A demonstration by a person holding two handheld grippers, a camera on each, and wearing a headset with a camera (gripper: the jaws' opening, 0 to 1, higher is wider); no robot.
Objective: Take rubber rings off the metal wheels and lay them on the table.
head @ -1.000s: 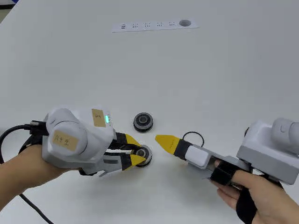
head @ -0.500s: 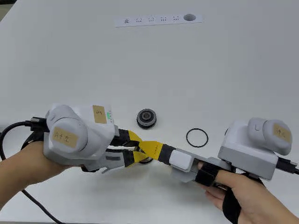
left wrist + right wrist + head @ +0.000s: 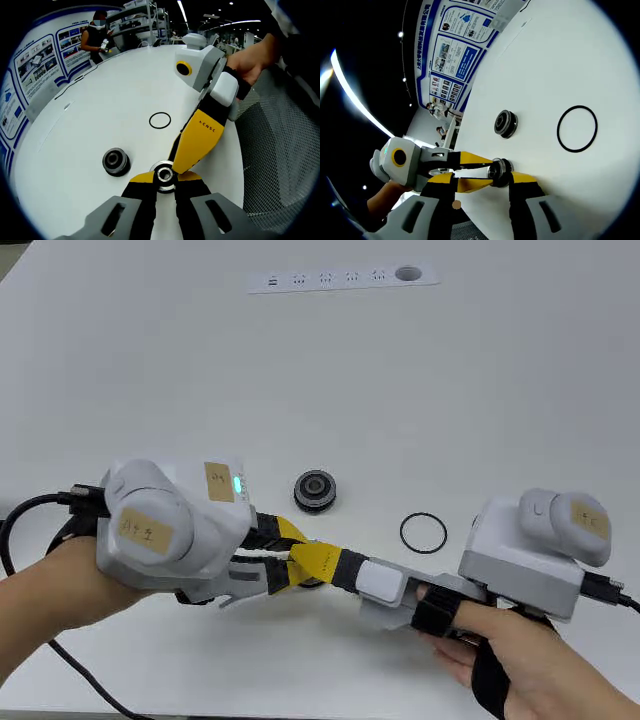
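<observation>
Reaching in from the left, the left gripper (image 3: pixel 164 178) is lying low over the table (image 3: pixel 420 390), a hand wrapped around its body. Its jaws are pinching the wheel (image 3: pixel 500 171) between their yellow tips. The right gripper (image 3: pixel 305 558) is coming at the wheel from the opposite side, with its forearm angled inward and its long jaws pointing at the left gripper's. In the right gripper view its fingers (image 3: pixel 522 178) are sitting spread to either side of the wheel, close against the rim. Whether they are squeezing it I cannot tell.

A second wheel (image 3: pixel 315 490) is resting just beyond the wheel, apart from it. A loose ring (image 3: pixel 402 533) is lying flat to the wheel's right, clear of both grippers. A power strip (image 3: pixel 345 278) is lying far beyond the wheel.

A second ago the right gripper was hanging off to the wheel's right, its tips nearer the ring. It is now overlapping the left gripper's tips. The left gripper, second wheel and ring are staying where they were.
</observation>
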